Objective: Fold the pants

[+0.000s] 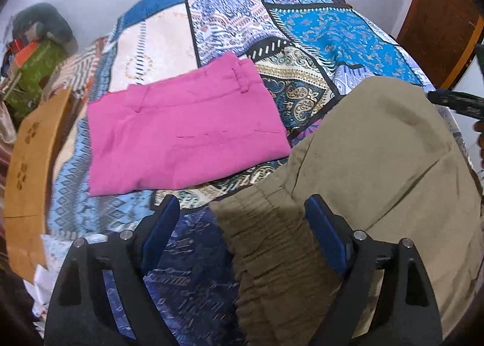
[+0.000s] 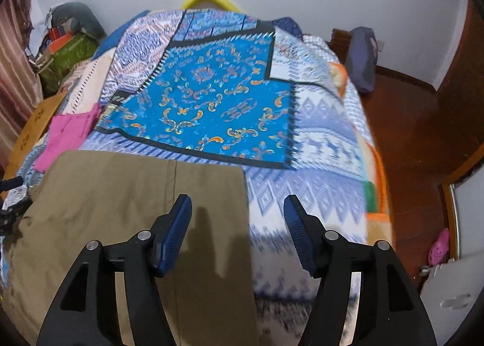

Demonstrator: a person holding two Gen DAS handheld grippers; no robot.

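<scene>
Olive pants (image 1: 372,158) lie flat on the bed (image 2: 217,95), near its front edge, on the patchwork bedspread. The elastic waistband (image 1: 266,243) is at the left end; the straight right edge of the pants sits between the right tongs' fingers in the right wrist view. Folded pink pants (image 1: 184,128) lie further back toward the left edge of the bed, apart from the olive pair (looks already done).

Left tongs (image 1: 242,213): open wide, holding nothing, hovering above the waistband, one blue pad over the gathered fabric and the other over the bedspread. Right tongs (image 2: 239,210): open wide too, empty, hovering over the right edge of the pants, left pad over olive cloth, right pad over bedspread. Whether either touches the fabric, cannot tell.

Step in hand, my guess: grab both ends for the next fold. To do it well, drop each pair of tongs so one finger slides under the edge, pinch all the layers at once, not just the top one, lift both ends level and lay edge on edge so no wrinkle gets trapped (waistband is bunchy, needs a deep bite).

Pose: both tongs pitch down and forward toward the far edge of the bed, roughly parallel, well apart.
</scene>
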